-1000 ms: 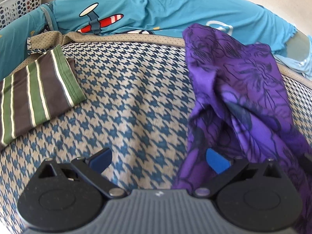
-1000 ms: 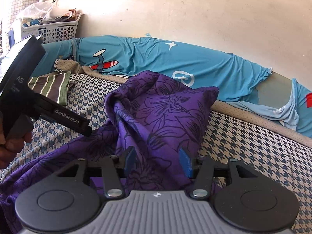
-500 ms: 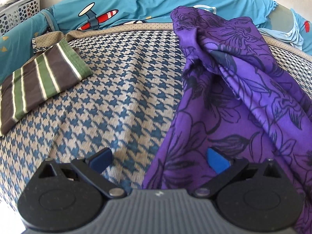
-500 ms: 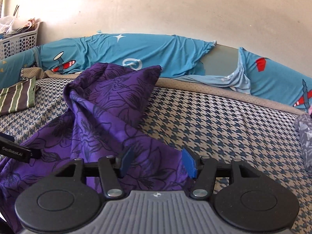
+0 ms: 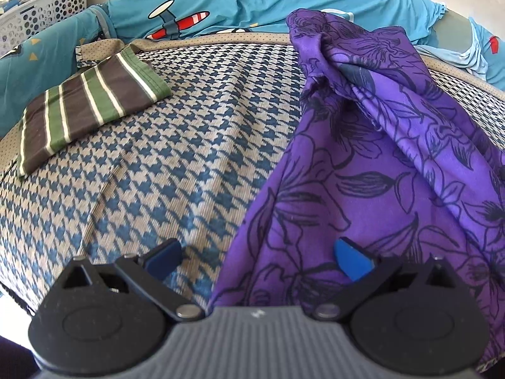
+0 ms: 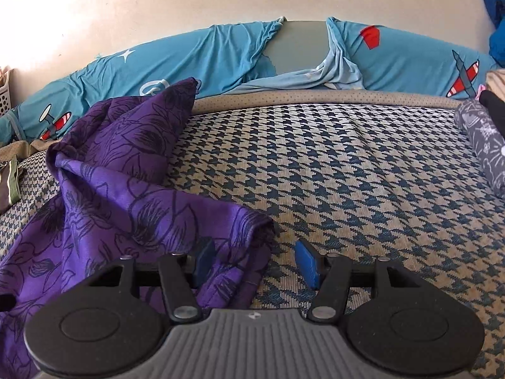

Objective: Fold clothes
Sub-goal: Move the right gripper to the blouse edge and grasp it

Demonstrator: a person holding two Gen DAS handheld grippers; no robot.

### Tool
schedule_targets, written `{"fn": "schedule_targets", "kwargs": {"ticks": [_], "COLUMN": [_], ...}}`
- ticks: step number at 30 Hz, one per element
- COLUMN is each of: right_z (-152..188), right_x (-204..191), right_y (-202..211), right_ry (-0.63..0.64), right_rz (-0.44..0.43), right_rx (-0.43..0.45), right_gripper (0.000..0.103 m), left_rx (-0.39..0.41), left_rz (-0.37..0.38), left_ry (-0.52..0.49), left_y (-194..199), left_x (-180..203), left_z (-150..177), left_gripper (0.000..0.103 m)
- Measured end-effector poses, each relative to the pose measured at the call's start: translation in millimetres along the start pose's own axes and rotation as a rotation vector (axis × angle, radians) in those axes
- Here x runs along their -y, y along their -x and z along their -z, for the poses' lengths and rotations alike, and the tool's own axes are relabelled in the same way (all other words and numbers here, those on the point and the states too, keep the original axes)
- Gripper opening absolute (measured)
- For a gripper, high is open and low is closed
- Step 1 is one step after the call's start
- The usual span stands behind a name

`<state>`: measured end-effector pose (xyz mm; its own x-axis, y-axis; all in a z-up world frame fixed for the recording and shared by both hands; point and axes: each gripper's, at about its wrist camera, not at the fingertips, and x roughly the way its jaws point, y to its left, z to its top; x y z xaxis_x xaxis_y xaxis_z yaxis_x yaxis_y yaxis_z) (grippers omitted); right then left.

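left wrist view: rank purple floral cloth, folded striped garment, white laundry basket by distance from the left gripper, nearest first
1. Purple floral cloth: right side, its edge running in between the open jaws of the left gripper.
2. Folded striped garment: upper left, lying flat on the houndstooth bedspread.
3. White laundry basket: far top-left corner, beyond the teal airplane-print bedding.

A bed (image 6: 363, 173) with a blue-and-beige houndstooth cover carries a rumpled purple floral garment (image 5: 394, 173), a folded green-and-brown striped cloth (image 5: 88, 107) near its far left, and a grey patterned roll (image 6: 483, 145) at the right edge.
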<state>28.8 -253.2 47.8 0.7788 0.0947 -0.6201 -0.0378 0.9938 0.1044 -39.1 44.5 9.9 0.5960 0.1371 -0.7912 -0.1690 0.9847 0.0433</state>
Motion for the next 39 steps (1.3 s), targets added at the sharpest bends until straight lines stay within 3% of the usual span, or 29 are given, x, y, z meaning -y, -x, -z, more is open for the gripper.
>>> {"fn": "schedule_targets", "kwargs": {"ticks": [13, 15, 19, 23, 30, 39], "right_z": [7.6, 7.8, 7.8, 6.6, 2.1, 3.1], "right_x": [2.7, 3.1, 6.0, 9.6, 12.1, -15.5], "right_y": [-12.0, -12.4, -12.9, -7.9, 22.0, 75.6], "right_ry": [-0.032, -0.038, -0.067, -0.124, -0.2, -0.133], "right_rz": [-0.014, -0.012, -0.033, -0.067, -0.138, -0.298], "right_rx": [0.047, 0.052, 0.056, 0.063, 0.126, 0.2], "right_gripper": [0.054, 0.048, 0.02, 0.012, 0.011, 0.01], "left_rx": [-0.022, -0.029, -0.046, -0.066, -0.037, 0.004], "left_rz": [0.006, 0.007, 0.017, 0.027, -0.004, -0.013], "left_ry": [0.018, 0.018, 0.029, 0.045, 0.062, 0.074], "left_y": [21.3, 24.2, 27.6, 30.0, 37.8, 41.7], "left_x": [-7.8, -8.1, -10.4, -13.3, -13.6, -14.1], "left_z": [27.1, 31.6, 37.5, 41.5, 42.8, 38.5], "left_gripper": [0.103, 0.103, 0.103, 0.103, 0.103, 0.103]}}
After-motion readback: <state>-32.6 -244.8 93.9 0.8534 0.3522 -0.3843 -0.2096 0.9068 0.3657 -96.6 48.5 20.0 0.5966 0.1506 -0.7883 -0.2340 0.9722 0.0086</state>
